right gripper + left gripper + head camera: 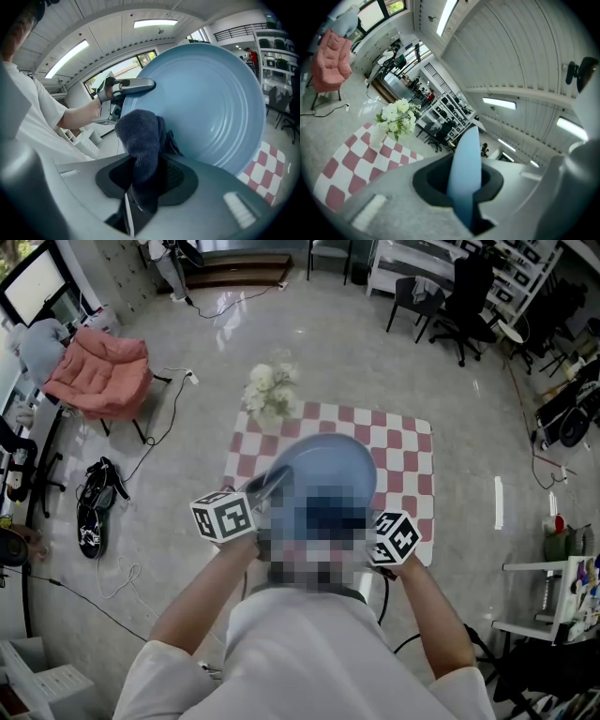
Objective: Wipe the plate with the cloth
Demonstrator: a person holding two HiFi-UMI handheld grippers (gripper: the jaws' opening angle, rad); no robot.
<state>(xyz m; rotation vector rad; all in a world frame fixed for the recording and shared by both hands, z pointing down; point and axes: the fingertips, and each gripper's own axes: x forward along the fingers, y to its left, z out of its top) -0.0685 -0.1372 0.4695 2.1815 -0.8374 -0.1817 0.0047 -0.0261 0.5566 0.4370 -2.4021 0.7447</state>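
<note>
I hold a light blue plate point(323, 465) up off the red-and-white checked table point(405, 442). My left gripper point(246, 502) is shut on the plate's rim. In the left gripper view the plate point(465, 164) stands edge-on between the jaws of that gripper point(464, 187). My right gripper point(143, 183) is shut on a dark blue cloth point(139, 140), whose bunched end rests against the plate's face point(211, 103). The left gripper point(129, 86) shows at the plate's far rim in the right gripper view. In the head view only the right gripper's marker cube point(396, 537) shows.
White flowers in a vase point(271, 390) stand at the table's far left corner. A pink chair point(98, 371) is on the floor to the left, with black shoes point(94, 495) and cables near it. Black office chairs point(450, 296) stand far right.
</note>
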